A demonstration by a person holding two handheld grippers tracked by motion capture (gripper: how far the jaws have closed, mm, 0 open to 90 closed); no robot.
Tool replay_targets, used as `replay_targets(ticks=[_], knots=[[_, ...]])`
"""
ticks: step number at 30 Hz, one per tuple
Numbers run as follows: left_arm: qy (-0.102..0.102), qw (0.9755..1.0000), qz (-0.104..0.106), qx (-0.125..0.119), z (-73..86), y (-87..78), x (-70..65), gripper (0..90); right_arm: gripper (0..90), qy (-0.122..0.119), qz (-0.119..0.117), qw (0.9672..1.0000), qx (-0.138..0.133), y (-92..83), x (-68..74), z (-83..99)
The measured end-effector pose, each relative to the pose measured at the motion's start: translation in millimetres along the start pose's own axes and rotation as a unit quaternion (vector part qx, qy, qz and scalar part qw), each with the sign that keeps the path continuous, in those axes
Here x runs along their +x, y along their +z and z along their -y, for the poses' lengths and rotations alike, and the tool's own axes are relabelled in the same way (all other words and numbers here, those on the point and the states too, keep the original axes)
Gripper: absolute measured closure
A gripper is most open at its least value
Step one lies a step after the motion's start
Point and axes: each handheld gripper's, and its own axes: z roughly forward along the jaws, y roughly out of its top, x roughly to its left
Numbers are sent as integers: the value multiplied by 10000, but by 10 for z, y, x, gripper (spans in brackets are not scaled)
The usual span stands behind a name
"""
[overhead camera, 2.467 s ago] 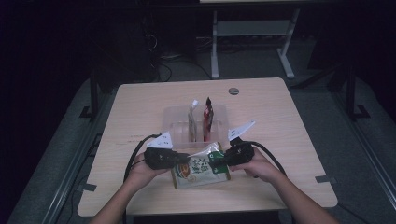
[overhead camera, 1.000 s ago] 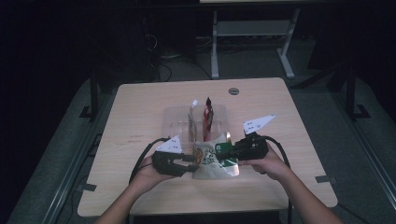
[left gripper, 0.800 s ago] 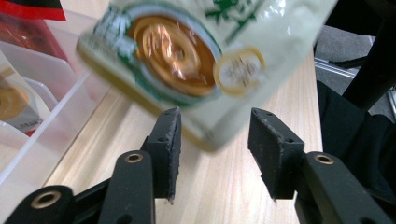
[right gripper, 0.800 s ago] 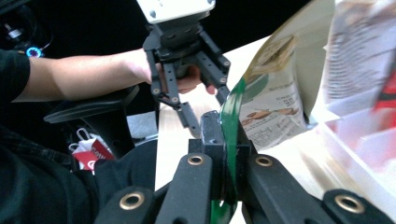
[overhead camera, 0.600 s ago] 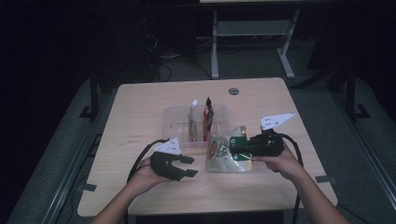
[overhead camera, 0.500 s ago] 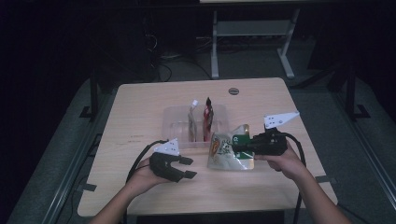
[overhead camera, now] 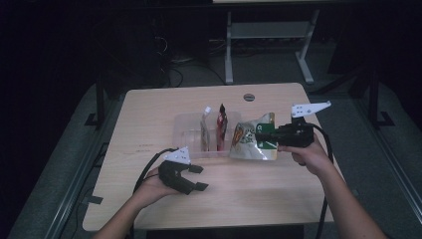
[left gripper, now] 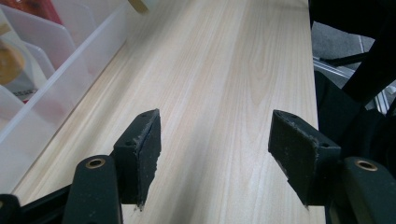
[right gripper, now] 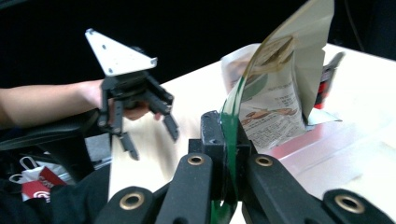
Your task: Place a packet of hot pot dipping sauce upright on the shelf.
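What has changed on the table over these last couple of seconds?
Both claws held the snack pouch low by the table's near edge. The left claw let go, its jaws have just been opening and nothing is between them. The right claw, shut on the pouch's edge, carried it up and rightward to the clear bin's right end. The bin and the two packets standing in it stayed put.

The snack pouch (overhead camera: 251, 142) was cream with a green edge and brown and orange printed pictures, and the clear plastic organizer (overhead camera: 191, 139) beside it held a red packet (overhead camera: 221, 124) and a pale one (overhead camera: 205, 127). Both grippers were black, the left gripper (overhead camera: 195, 178) and the right gripper (overhead camera: 266, 135) each topped by a light grey plate. The table (overhead camera: 149, 114) was pale wood grain against a dark floor.
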Motion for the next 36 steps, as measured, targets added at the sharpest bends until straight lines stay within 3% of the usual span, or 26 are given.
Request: replay_targets(ticks=[12,20,26,30,36], knots=[[-114,9998,-147,13,89,-95,8,337,900,49,407,9990,148,-55,-310,-154],[-180,9995,-250,20,142,-134,-7,330,900,114,489,9979,411,168,-446,-86],[-243,9993,-294,16,167,-153,2,331,887,80,564,9974,449,325,-483,-82],[-238,9993,-294,34,176,-155,-5,330,796,5,771,9956,526,383,-469,-97],[-218,9993,-291,65,175,-151,8,327,553,-12,945,9945,462,327,-426,-105]])
